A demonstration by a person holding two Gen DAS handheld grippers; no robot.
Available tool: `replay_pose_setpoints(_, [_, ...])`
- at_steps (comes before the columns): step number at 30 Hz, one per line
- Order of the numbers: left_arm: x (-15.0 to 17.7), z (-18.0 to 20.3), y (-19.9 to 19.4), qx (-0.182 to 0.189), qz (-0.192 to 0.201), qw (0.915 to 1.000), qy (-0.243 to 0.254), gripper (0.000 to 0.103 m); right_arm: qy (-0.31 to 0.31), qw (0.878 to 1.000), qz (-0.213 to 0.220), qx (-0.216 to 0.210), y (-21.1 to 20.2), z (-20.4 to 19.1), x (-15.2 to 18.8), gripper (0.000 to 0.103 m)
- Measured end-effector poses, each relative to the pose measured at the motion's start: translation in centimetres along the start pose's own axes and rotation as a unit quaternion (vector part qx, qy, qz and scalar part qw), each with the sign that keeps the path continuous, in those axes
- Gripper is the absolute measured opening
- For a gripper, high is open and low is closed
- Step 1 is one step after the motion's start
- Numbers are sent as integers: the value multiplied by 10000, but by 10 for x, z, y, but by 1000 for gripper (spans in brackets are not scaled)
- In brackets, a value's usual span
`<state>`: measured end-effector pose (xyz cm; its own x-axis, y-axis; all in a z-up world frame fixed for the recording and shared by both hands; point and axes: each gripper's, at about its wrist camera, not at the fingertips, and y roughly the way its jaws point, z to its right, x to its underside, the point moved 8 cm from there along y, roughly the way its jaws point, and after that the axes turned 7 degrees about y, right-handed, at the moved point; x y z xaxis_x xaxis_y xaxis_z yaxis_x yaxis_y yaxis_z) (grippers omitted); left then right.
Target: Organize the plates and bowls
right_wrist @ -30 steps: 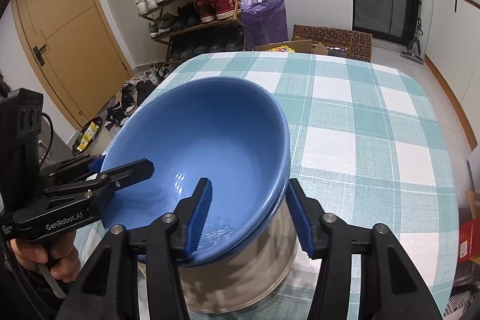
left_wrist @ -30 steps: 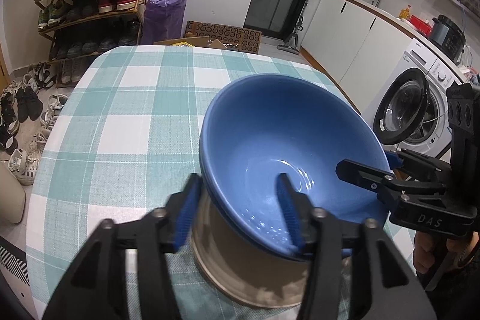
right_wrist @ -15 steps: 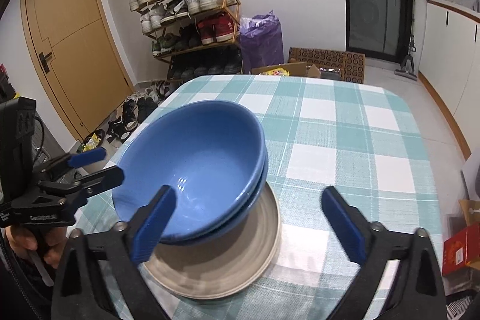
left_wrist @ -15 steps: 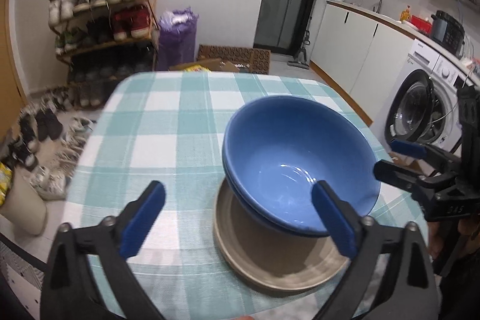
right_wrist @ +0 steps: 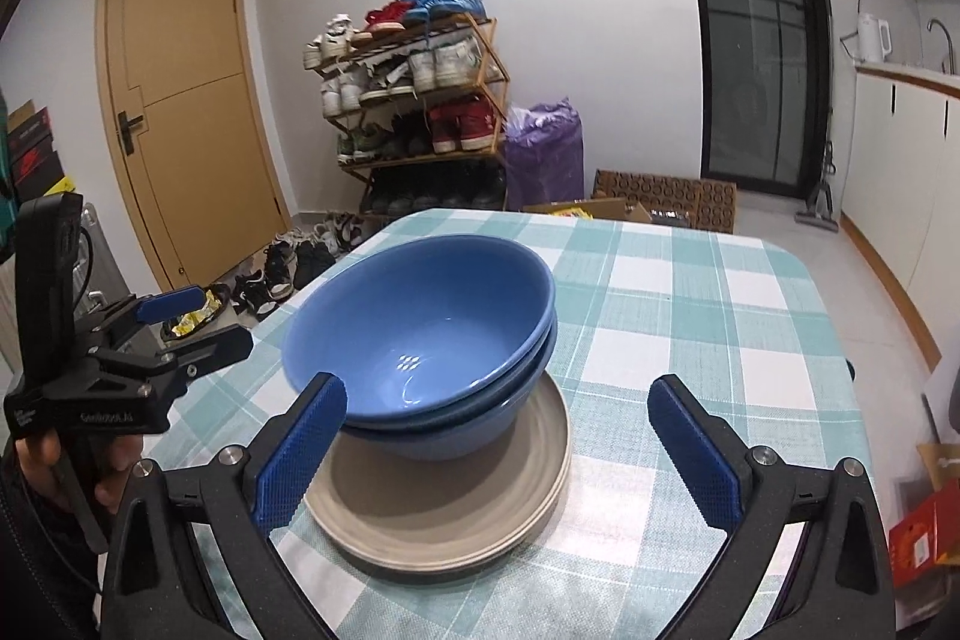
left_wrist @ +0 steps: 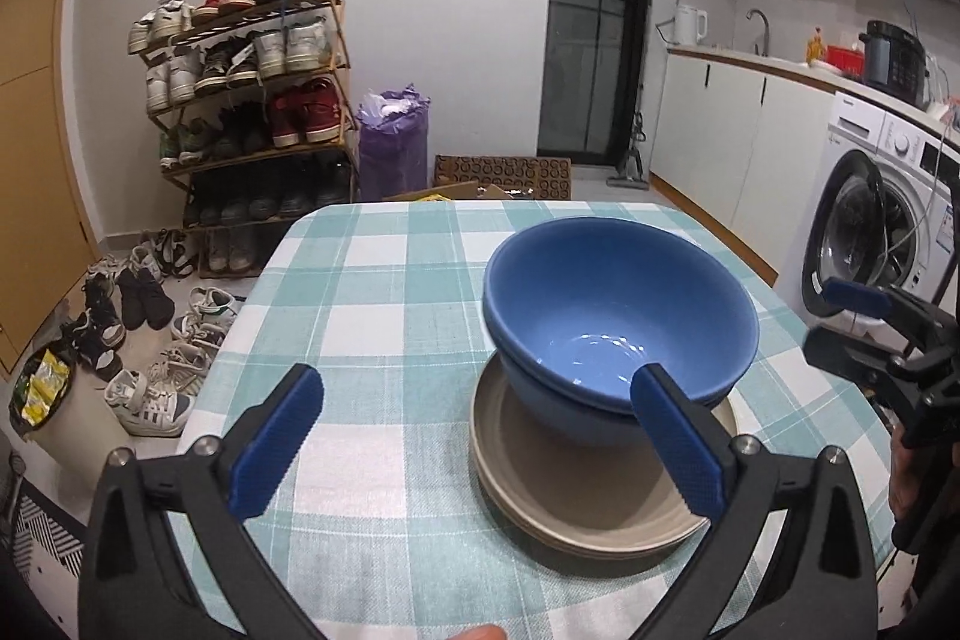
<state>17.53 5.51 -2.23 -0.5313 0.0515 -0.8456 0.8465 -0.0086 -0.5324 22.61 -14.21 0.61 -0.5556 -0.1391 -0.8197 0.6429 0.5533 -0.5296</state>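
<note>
Two blue bowls [left_wrist: 618, 334] [right_wrist: 420, 334] sit nested, one inside the other, on a stack of beige plates [left_wrist: 576, 508] [right_wrist: 444, 514] on the checked tablecloth. My left gripper [left_wrist: 480, 436] stands open, drawn back from the stack, which lies ahead and to its right. My right gripper [right_wrist: 498, 442] is open too, with the stack ahead and to its left. Nothing is between either pair of fingers. Each gripper shows at the edge of the other's view, with a hand on its handle.
The table [left_wrist: 372, 316] [right_wrist: 690, 316] has a green and white checked cloth and rounded edges. Beyond it stand a shoe rack [left_wrist: 252, 100], a purple bag [right_wrist: 543, 154] and cardboard boxes [right_wrist: 666, 196]. A washing machine [left_wrist: 882, 232] stands to the right, a door [right_wrist: 180, 88] to the left.
Both grippers have let go of the upper blue bowl's rim, opened wide and pulled back from the stack. The bowl now rests nested in the other.
</note>
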Motion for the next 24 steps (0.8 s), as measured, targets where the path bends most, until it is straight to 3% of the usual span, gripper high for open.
replay_pose_setpoints(15, [33,4,-13,-241,265,9992,147,103,77,9997,244,-33,-15,0,37,102])
replay_pose_setpoints(24, [39,0,-19,-303,587,9977,153,103,-317,9982,505,34,-17,-8,50,102])
